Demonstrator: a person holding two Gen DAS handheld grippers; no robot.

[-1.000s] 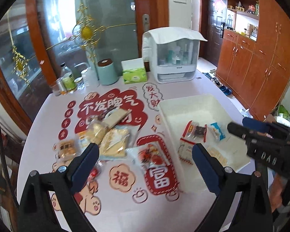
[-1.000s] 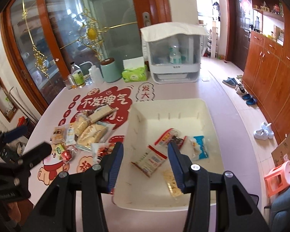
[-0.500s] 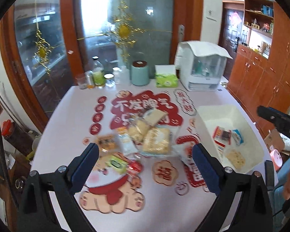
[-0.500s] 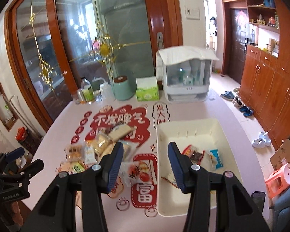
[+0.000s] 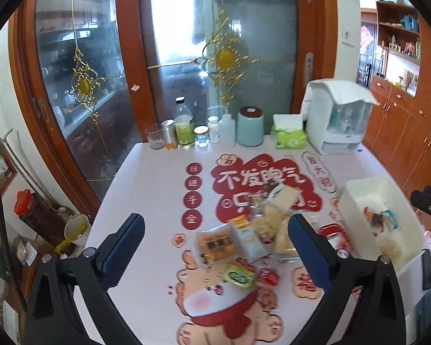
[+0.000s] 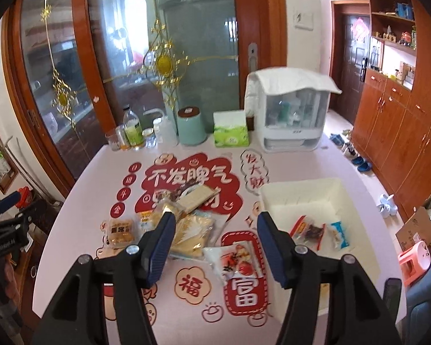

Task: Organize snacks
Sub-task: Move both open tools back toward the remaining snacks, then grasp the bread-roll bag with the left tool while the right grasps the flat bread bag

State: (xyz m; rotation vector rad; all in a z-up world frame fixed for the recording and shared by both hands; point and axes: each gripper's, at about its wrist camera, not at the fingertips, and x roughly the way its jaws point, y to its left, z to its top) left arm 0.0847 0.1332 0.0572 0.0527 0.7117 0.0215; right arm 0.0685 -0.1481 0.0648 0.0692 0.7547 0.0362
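Observation:
A pile of snack packets point(image 5: 255, 233) lies mid-table on the red and pink mat; it also shows in the right wrist view point(image 6: 186, 224). A white bin point(image 6: 304, 198) at the right holds a few packets point(image 6: 310, 231); it also shows in the left wrist view point(image 5: 373, 192). My left gripper point(image 5: 215, 247) is open and empty above the near left part of the pile. My right gripper point(image 6: 214, 243) is open and empty above a clear packet with red pieces point(image 6: 235, 260) beside the bin.
Bottles and jars point(image 5: 184, 132), a teal canister point(image 5: 250, 126), a green tissue box point(image 5: 288, 136) and a white lidded organiser point(image 5: 339, 123) line the far table edge before a glass door. Wooden cabinets stand at the right. A pink stool point(image 6: 415, 261) is on the floor.
Both grippers pulled back and swung left from the bin toward the snack pile. The right gripper's jaws have opened wider. Neither holds anything.

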